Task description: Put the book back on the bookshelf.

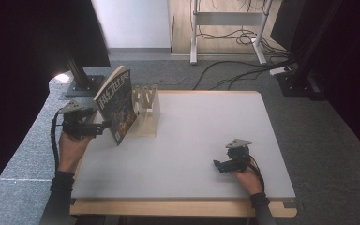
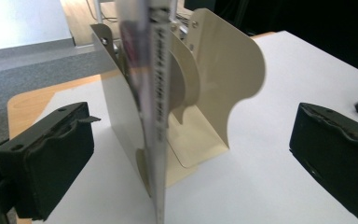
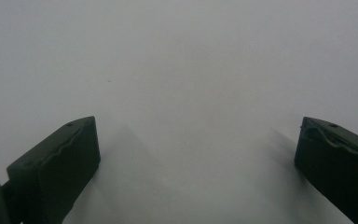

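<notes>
A thin book [image 1: 117, 105] with a dark illustrated cover stands upright at the table's far left. It leans in a cream metal book rack [image 1: 147, 112]. My left gripper [image 1: 104, 125] is just left of it, open. In the left gripper view the book's spine [image 2: 156, 116] stands edge-on between the wide jaws of the left gripper [image 2: 191, 126], touching neither pad, with the rack's curved dividers [image 2: 223, 79] behind it. My right gripper [image 1: 218, 165] rests near the table's front right, open and holding nothing. In its own view the right gripper [image 3: 198, 135] has bare white tabletop [image 3: 168, 70] between its jaws.
The white table [image 1: 206, 140] has a wooden edge along its front and left sides. Black stands [image 1: 82, 79] rise from the grey floor beyond the far left corner. A desk frame [image 1: 227, 28] and loose cables [image 1: 243, 68] lie behind the table.
</notes>
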Tool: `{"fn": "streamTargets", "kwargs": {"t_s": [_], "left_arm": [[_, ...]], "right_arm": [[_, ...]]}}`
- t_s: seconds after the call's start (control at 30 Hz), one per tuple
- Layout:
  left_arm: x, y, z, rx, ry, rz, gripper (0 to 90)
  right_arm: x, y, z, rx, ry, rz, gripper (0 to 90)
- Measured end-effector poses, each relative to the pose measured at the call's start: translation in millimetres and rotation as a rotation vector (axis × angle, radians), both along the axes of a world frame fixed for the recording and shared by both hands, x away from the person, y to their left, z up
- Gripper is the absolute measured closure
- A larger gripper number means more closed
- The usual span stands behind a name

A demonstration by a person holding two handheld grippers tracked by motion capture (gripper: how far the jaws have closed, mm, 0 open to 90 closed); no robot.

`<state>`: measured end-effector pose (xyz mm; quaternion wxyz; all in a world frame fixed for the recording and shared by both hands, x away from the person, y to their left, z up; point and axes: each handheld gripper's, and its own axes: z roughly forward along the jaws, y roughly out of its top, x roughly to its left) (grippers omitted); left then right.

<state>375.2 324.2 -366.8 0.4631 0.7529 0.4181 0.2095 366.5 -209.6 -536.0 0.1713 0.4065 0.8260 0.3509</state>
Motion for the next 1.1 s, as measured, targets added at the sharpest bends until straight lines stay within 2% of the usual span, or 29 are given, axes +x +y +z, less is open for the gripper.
{"fn": "streamTargets", "kwargs": {"t_s": [0.27,0.5,0.77,0.87,1.1], "left_arm": [[-24.8,-3.9,-3.7,0.018,-0.031,-0.055,0.0],[-38.3,-24.9,-13.1,0.044,-0.041,-0.12,0.0],[-39.2,-51.4,-34.1,0.045,-0.019,-0.19,0.0],[-36.8,-60.0,-45.1,0.063,-0.005,-0.204,0.0],[-30.4,-76.6,-74.4,0.064,0.041,-0.239,0.0]], "right_arm": [[-0.1,0.1,0.2,-0.001,-0.002,0.0,0.0],[-0.3,0.0,0.1,-0.001,-0.004,0.001,0.1],[-0.5,0.1,-0.1,0.0,-0.003,-0.002,0.0],[-0.5,0.1,-0.1,0.0,-0.002,-0.002,0.0],[-0.6,0.1,-0.2,0.0,-0.002,-0.003,0.0]]}}
